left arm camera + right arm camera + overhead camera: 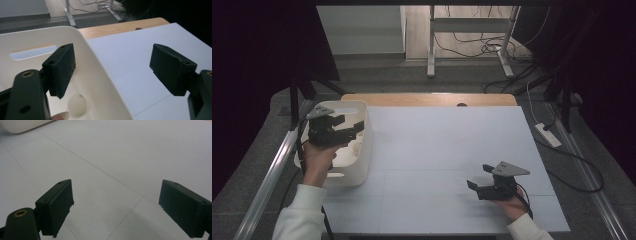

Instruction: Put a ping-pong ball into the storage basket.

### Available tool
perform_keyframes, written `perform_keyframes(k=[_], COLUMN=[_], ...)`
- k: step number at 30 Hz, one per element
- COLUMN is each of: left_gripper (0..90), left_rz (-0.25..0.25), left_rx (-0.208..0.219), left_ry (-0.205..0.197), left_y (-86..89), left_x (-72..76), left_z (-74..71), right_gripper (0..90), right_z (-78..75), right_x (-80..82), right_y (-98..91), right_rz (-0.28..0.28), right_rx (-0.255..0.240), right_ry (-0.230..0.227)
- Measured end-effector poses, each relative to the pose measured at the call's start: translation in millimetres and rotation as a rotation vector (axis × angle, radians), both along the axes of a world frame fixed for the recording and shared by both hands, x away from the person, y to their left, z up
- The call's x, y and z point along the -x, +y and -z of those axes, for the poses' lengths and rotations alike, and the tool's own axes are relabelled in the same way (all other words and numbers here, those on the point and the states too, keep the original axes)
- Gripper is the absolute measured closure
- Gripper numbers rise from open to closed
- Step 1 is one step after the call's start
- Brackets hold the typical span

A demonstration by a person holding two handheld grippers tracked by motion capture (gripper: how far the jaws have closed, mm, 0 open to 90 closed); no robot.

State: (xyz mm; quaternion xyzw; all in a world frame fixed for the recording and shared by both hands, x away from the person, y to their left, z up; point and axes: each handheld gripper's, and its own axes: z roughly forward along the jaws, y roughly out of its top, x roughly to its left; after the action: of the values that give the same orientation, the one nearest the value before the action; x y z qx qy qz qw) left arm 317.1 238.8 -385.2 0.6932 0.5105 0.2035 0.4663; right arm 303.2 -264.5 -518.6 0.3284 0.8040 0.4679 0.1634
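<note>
A white plastic basket (362, 150) stands at the left of the white table (447, 145). My left gripper (354, 127) hovers over its right rim, open, one jaw above the inside and the other above the table. In the left gripper view the left gripper (117, 70) holds nothing, and a small white ball (77, 104) lies on the basket (100, 72) floor below the left jaw. My right gripper (479, 176) rests low over the table near the front right, open and empty. Bare table lies between the jaws of the right gripper (115, 207) in the right gripper view.
A wooden table edge (432, 99) runs along the back. A power strip (548, 135) and cables lie on the floor at the right. Metal rails (272, 170) flank the table. A corner of the basket (22, 126) sits at the upper left of the right gripper view.
</note>
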Motion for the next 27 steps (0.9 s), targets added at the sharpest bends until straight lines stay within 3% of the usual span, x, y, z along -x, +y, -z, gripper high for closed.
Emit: perform_keyframes(k=[15, 27], left_gripper=[20.2, 19.5], left_rz=[0.189, 0.284], left_rx=[0.005, 0.003], left_ry=[-0.064, -0.078], left_y=[-42.6, -71.4], left_x=[26.4, 43.7], left_z=[4.3, 15.9], right_gripper=[12.1, 12.1], right_z=[-0.3, -0.8], right_x=[0.3, 0.9], right_y=[0.0, -0.1], right_rz=[0.0, 0.001], right_rx=[0.004, 0.004], right_ry=[-0.005, -0.005])
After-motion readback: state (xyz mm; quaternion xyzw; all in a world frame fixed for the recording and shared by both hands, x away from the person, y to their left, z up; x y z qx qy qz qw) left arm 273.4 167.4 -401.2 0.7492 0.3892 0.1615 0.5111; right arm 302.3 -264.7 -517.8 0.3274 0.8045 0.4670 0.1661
